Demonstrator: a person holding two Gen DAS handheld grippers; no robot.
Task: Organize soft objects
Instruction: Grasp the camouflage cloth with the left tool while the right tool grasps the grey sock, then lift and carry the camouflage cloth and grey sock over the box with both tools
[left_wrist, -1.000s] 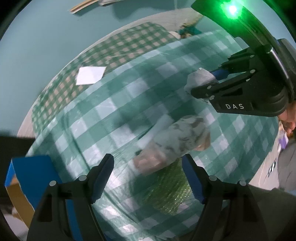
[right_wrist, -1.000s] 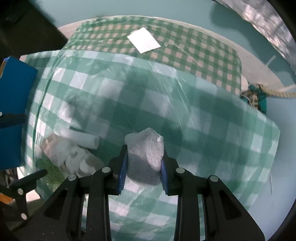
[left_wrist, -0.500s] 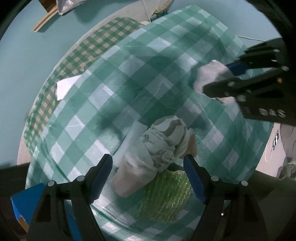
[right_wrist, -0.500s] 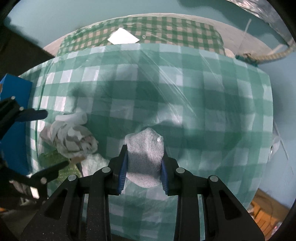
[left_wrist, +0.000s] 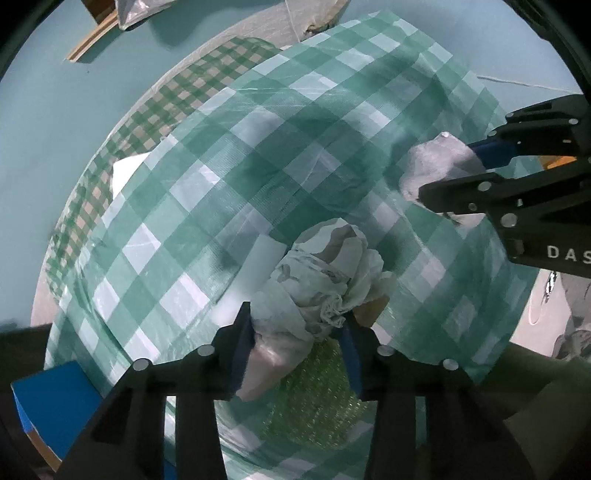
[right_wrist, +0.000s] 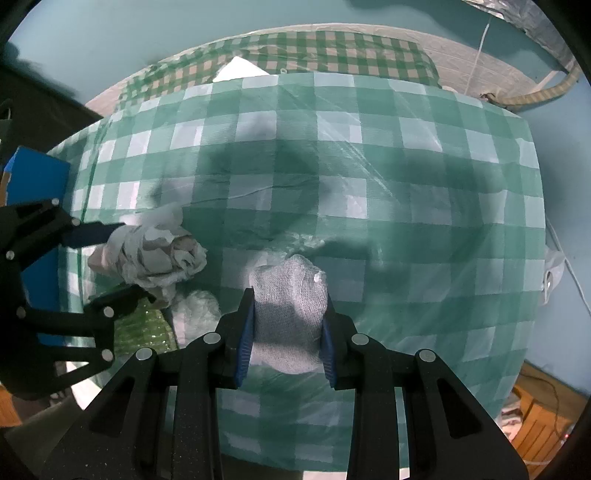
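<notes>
My left gripper (left_wrist: 295, 332) is shut on a crumpled white-and-grey patterned cloth (left_wrist: 317, 280) over the near left part of the green-checked table (left_wrist: 207, 155). My right gripper (right_wrist: 286, 314) is shut on a grey knitted sock (right_wrist: 290, 302) and holds it above the table. In the left wrist view the right gripper (left_wrist: 476, 162) and sock (left_wrist: 436, 162) show at the right. In the right wrist view the left gripper (right_wrist: 122, 258) and cloth (right_wrist: 155, 254) show at the left. A sparkly green cloth (left_wrist: 317, 402) and a white bubbly piece (right_wrist: 195, 310) lie beside the patterned cloth.
A blue box (right_wrist: 33, 177) stands at the table's left edge. A second, smaller-checked cloth (right_wrist: 317, 51) with a white paper (right_wrist: 236, 70) on it covers the far side. Wooden furniture (right_wrist: 535, 413) stands on the floor at the right.
My left gripper has closed on the patterned cloth, which it earlier only straddled with open fingers. The right gripper still holds the sock and has moved little.
</notes>
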